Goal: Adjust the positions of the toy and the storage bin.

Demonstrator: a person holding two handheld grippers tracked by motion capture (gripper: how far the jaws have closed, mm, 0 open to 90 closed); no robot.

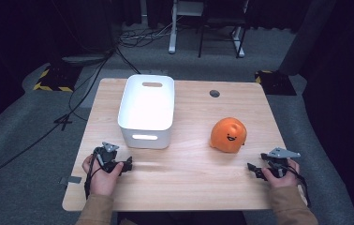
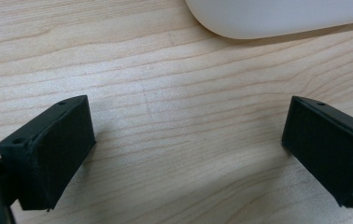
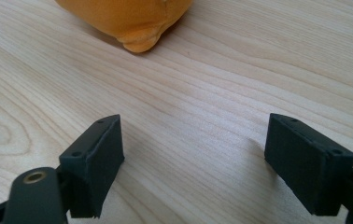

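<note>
Nothing on this table carries a brand, a label or a word to read; the only marking is a small black smiling face on the round orange plush toy, which sits on the right half of the pale wooden table. On the left half stands a white plastic bin with rounded corners and slot handles, well apart from the toy.

From above, the person's two hands rest on the near edge of the table. The left gripper lies just in front of the bin's near wall, and the right gripper lies near the toy, on its near right side, not touching it. The grey three-cornered plates on top of both grippers can be seen from here, as can a dark round hole in the tabletop near the far edge.

The left gripper view brings in what the high view cannot: its jaws stand wide apart over bare wood grain, nothing between them, with the curved bottom edge of the white bin just ahead. In the right gripper view the jaws are likewise spread wide and empty, the lower edge of the orange toy lying a little beyond them; its seam shows, its face does not.
</note>
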